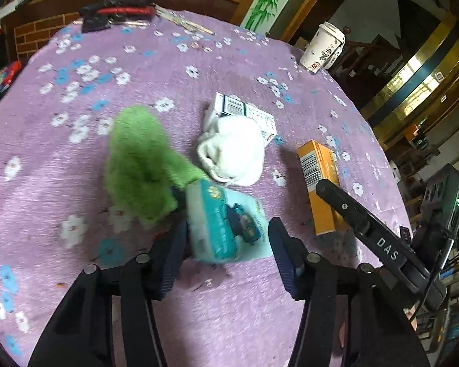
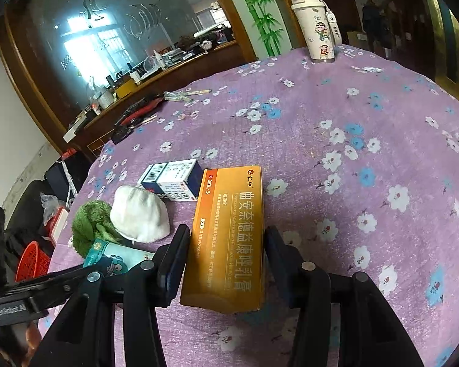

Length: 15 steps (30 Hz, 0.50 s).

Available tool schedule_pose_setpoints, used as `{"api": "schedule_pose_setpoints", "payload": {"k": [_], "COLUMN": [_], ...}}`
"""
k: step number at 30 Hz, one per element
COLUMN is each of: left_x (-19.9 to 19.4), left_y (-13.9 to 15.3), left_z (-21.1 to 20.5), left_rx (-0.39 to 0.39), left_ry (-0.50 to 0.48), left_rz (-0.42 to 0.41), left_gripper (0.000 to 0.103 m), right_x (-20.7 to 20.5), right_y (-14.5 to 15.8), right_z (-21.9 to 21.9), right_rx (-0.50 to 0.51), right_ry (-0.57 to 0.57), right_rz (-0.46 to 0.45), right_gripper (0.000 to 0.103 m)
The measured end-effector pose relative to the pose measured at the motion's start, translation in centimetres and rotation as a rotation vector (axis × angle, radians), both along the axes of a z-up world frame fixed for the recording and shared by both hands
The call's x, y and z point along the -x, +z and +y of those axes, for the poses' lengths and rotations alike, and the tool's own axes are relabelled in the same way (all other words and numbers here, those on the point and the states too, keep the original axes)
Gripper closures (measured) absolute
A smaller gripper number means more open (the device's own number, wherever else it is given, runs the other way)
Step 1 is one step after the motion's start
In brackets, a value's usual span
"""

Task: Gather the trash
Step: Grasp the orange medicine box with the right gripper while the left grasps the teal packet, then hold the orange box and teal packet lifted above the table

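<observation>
A teal tissue pack (image 1: pixel 226 223) lies on the purple flowered tablecloth (image 1: pixel 199 70) between the fingers of my open left gripper (image 1: pixel 226 250), with gaps on both sides. A green cloth (image 1: pixel 140 159), a white crumpled cloth (image 1: pixel 232 150) and a white-blue box (image 1: pixel 244 111) lie beyond it. In the right wrist view my right gripper (image 2: pixel 226 253) is open around an orange box (image 2: pixel 229 235); its left pad is near the box, the right pad slightly apart. The teal pack (image 2: pixel 116 257), green cloth (image 2: pixel 90 223), white cloth (image 2: pixel 139 214) and white-blue box (image 2: pixel 174 180) lie to its left.
A white lidded cup (image 2: pixel 316 27) stands at the table's far edge. A red and black tool (image 1: pixel 119 10) and sticks lie at the far side. A red basket (image 2: pixel 32 260) sits on the floor left of the table. A cluttered wooden shelf runs behind.
</observation>
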<state>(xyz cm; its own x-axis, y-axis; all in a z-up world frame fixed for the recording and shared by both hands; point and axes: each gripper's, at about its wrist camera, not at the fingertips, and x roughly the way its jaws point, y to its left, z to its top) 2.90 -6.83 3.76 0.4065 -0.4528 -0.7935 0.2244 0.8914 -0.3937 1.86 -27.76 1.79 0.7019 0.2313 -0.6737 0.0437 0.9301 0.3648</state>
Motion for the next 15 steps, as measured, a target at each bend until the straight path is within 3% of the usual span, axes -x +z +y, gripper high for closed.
{"api": "schedule_pose_setpoints", "payload": {"k": [2,5,11,15], "left_x": [-0.2,0.7,3.8,6.7], "left_y": [-0.5,-0.3,2.0,3.8], "left_z": [-0.6,-1.1,-0.3,1.3], "left_rx": [0.004,0.027,0.01,0.003], "left_ry": [-0.017,-0.047,-0.051,-0.029], "left_rz": [0.005,-0.039,-0.169,-0.269], "left_gripper": [0.081,0.088,0.09,0.09], "right_x": [0.0,0.1,0.4,1.3], "right_y": [0.0,0.0,0.6,1.8], "right_z": [-0.1,-0.1,0.7,2.0], "right_rx": [0.0,0.001,0.033,0.07], "right_ry": [-0.005,-0.005,0.018,0.056], "right_rz": [-0.001,-0.002,-0.038,-0.114], "right_gripper": [0.049,0.049,0.049,0.049]}}
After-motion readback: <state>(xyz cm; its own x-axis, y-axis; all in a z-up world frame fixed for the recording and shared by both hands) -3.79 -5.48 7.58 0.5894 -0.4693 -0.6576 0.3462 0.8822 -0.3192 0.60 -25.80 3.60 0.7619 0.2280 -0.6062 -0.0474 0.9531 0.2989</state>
